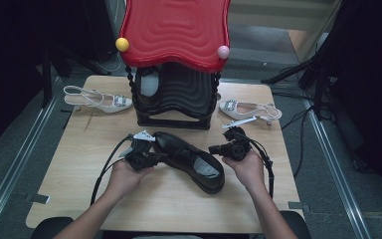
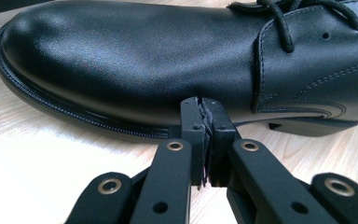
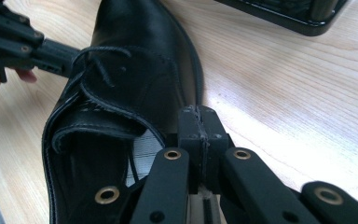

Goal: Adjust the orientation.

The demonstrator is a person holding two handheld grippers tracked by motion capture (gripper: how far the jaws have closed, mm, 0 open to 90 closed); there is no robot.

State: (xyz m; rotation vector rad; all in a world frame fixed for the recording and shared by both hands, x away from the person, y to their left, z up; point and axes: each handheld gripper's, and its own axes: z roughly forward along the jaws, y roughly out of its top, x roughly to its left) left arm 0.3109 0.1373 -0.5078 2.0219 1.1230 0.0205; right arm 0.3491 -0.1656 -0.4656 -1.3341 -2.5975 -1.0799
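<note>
Clearly both tongs, left (image 1: pixel 155 157) and right (image 1: pixel 216 149), are closed and empty, flanking the black shoe (image 1: pixel 191 160) mid-worktop (image 1: pixel 79 169); seemingly nudging it, rack (image 1: pixel 176 97) placement remains.

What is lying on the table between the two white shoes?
In the high view, the black rack with its red top stands between the left white shoe and the right white shoe.

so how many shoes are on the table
3. A black lace-up shoe lies at the front centre, one white slingback heel back left, another white slingback heel back right. The rack may hide more.
</note>
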